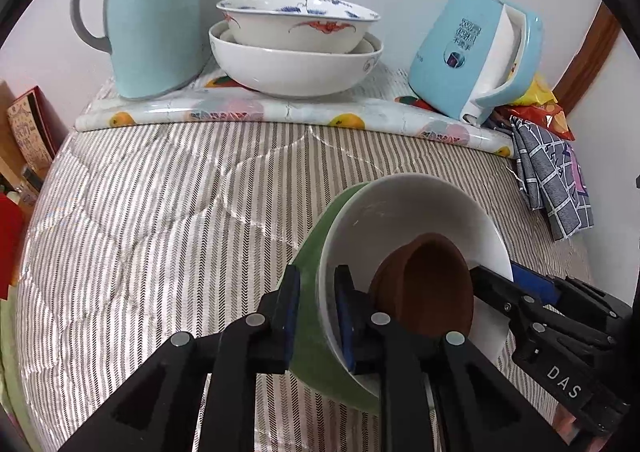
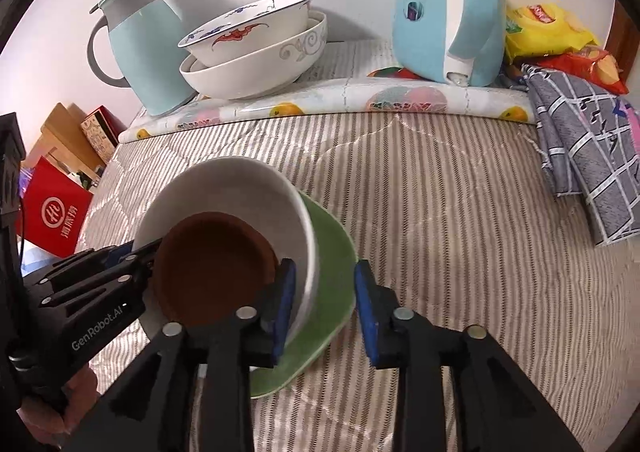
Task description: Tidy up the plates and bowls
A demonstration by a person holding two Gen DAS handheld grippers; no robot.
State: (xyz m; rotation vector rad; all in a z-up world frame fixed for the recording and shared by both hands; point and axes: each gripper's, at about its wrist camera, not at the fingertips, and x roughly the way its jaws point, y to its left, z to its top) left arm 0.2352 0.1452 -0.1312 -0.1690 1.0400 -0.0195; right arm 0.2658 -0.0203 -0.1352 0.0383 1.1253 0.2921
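On the striped quilt (image 1: pixel 160 212) sits a green dish (image 1: pixel 308 280) (image 2: pixel 332 252). It holds a white bowl (image 1: pixel 420 212) (image 2: pixel 224 184), and a small brown bowl (image 1: pixel 428 284) (image 2: pixel 212 268) is nested in that. My left gripper (image 1: pixel 318 316) (image 2: pixel 136 250) straddles the near rim, with one pad outside the green wall. The other pad is inside the white bowl, a sliver off the wall. On the opposite side my right gripper (image 2: pixel 325 308) (image 1: pixel 500 276) straddles the rim too. Its jaws are open, and the outer pad stands clear of the green edge.
At the back, on a fruit-patterned board (image 1: pixel 280 114), two stacked patterned bowls (image 1: pixel 296 24) (image 2: pixel 248 32) stand between a pale blue jug (image 1: pixel 152 20) and a blue kettle (image 1: pixel 472 52). To the right lie a grey checked cloth (image 2: pixel 580 148) and snack bags (image 2: pixel 548 32). A red box (image 2: pixel 52 216) stands left.
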